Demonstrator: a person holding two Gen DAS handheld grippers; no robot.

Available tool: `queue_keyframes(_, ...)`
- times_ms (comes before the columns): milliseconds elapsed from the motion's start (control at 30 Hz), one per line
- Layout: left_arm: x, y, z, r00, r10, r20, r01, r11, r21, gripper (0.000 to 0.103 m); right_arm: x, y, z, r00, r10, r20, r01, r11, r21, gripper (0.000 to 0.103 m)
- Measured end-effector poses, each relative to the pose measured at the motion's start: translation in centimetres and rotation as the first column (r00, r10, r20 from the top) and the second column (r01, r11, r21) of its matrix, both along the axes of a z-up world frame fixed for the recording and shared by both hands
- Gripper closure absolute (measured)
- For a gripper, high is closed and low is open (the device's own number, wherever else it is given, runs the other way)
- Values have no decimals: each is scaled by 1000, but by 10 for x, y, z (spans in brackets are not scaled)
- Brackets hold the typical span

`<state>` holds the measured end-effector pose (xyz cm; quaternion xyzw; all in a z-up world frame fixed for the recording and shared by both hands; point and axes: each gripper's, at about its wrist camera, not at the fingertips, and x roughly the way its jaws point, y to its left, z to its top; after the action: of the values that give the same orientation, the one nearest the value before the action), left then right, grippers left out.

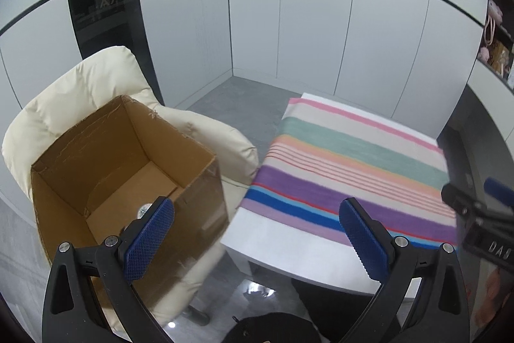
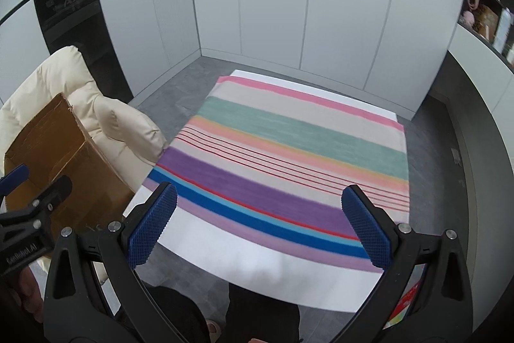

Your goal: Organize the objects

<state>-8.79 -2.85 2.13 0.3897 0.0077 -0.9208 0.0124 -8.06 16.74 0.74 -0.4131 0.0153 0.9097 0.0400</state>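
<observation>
- Left wrist view: the left claw (image 1: 257, 233) hangs wide apart, gripping nothing, over the gap between the cardboard box (image 1: 128, 169) on a cream chair (image 1: 80, 85) and the surface's (image 1: 289, 249) left edge.
- Right wrist view: the right claw (image 2: 258, 224) gapes empty above the striped cloth (image 2: 289, 156); nothing is visible to sort, so the task seems at its start or finish.

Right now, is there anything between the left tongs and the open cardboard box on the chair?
Nothing visible blocks the way. The left tongs are open and empty, hanging above and beside the cardboard box, whose top is open. The box sits on the cream chair, left of the striped table. Something small and pale lies inside.
</observation>
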Motion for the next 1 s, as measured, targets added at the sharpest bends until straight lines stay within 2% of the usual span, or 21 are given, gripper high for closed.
queue_keyframes(200,29,13,5,1000,-23,3,23,1000,-6,0,42,15,9,1000,-9,-16,9,1000,26,0)
queue_keyframes(400,65,24,1,999,-22,32,23,998,-51,0,87,17,15,1000,22,-16,-22,999,29,0)
queue_keyframes(533,85,25,1,999,-12,46,14,999,-44,0,106,14,13,999,49,-1,-49,998,42,0)
queue_keyframes(667,101,24,2,999,-11,42,14,998,-55,0,117,16,15,999,45,-5,-45,999,26,0)
queue_keyframes(800,97,21,7,1000,5,15,-4,998,-58,0,115,13,12,999,40,6,-41,999,35,0)
queue_keyframes(1000,89,20,-1,998,17,59,-15,999,-41,0,111,10,9,999,46,13,-46,999,17,0)
